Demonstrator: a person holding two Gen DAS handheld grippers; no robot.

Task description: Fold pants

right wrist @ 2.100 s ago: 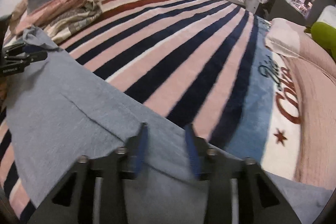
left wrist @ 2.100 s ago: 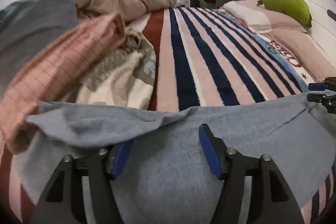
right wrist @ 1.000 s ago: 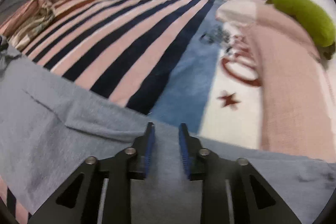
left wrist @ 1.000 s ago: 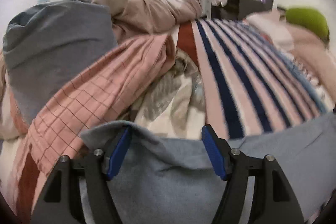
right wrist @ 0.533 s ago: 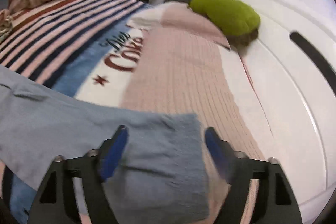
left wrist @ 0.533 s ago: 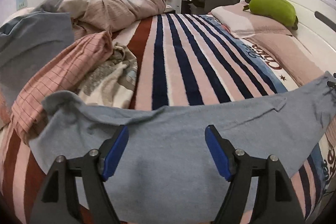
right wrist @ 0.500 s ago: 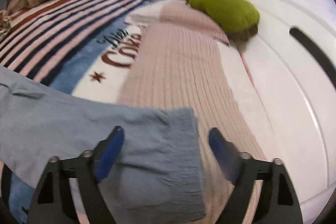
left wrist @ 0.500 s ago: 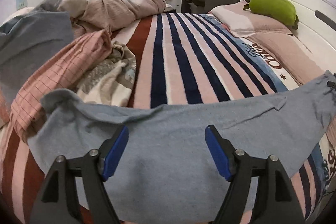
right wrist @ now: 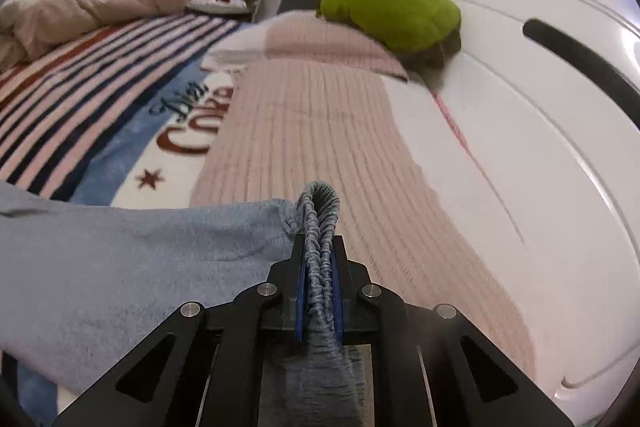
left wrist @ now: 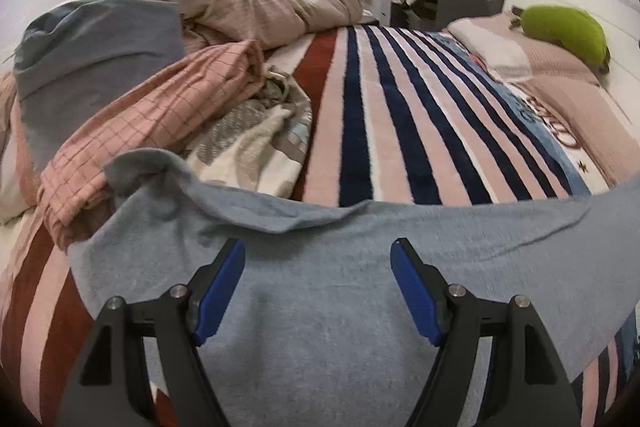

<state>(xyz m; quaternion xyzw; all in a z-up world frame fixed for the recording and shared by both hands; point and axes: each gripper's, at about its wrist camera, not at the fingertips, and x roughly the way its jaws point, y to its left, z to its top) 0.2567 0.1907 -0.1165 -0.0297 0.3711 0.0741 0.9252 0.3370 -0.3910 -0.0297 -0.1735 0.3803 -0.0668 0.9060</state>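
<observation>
Two grippers are in my hands, and they stand differently: my right gripper [right wrist: 319,277] is pressed together on the ribbed elastic band [right wrist: 320,223] at one end of the grey pants [left wrist: 332,291], the cloth bunched between its blue pads, while my left gripper [left wrist: 318,287] is spread wide above the fabric and pinches nothing. The pants lie stretched across the striped blanket [left wrist: 380,131], with their left end rumpled against the pink checked cloth [left wrist: 132,131] and the cream patterned garment [left wrist: 256,147], and their right end reaching the ribbed pink pillow [right wrist: 320,131] near the green plush [right wrist: 392,15]. I judge the step to be securing both ends before the fold. To do it well, I should bring my left jaws down on the curled corner [left wrist: 136,167], taking both layers and none of the neighbouring clothes, then lift both ends evenly, keeping the cloth taut so the edges meet squarely.
</observation>
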